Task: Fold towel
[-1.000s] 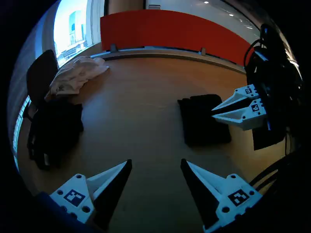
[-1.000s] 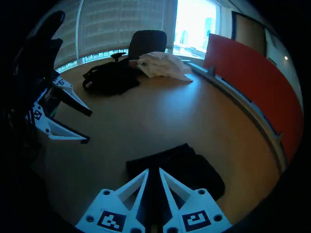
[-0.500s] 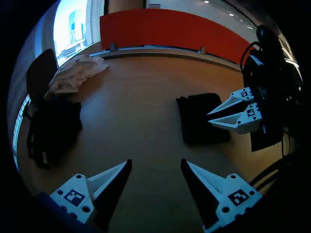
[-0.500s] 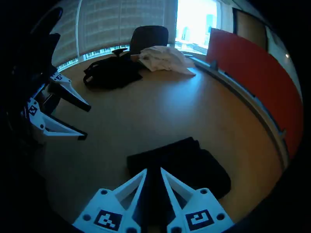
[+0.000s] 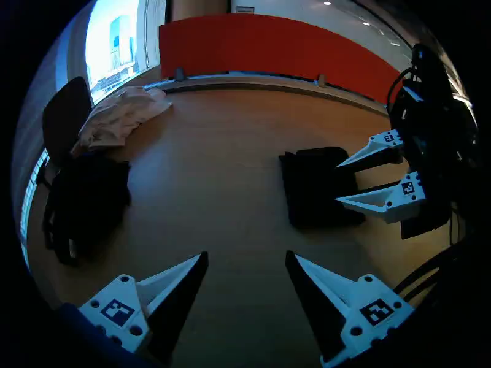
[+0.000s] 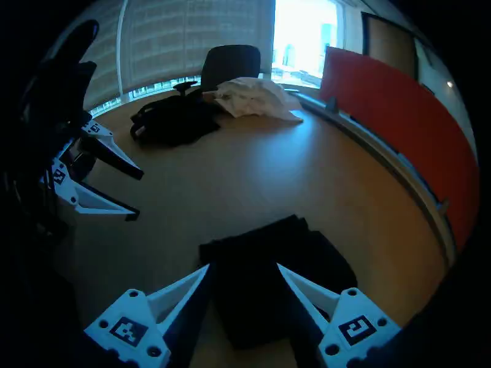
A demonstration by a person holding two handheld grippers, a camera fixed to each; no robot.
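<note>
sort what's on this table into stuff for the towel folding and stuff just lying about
For the job:
- dark towel, lying folded on the table
- right tongs, open at its edge
- left tongs, open, off to the side

Just lying about:
- black bag
- white cloth heap
- chair
- red screen

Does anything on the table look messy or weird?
Yes. At the far end of the table, a white cloth lies crumpled in a heap instead of flat, right beside a black bag. The dark towel looks neatly folded, and the right claw is open, pointing at it.
</note>
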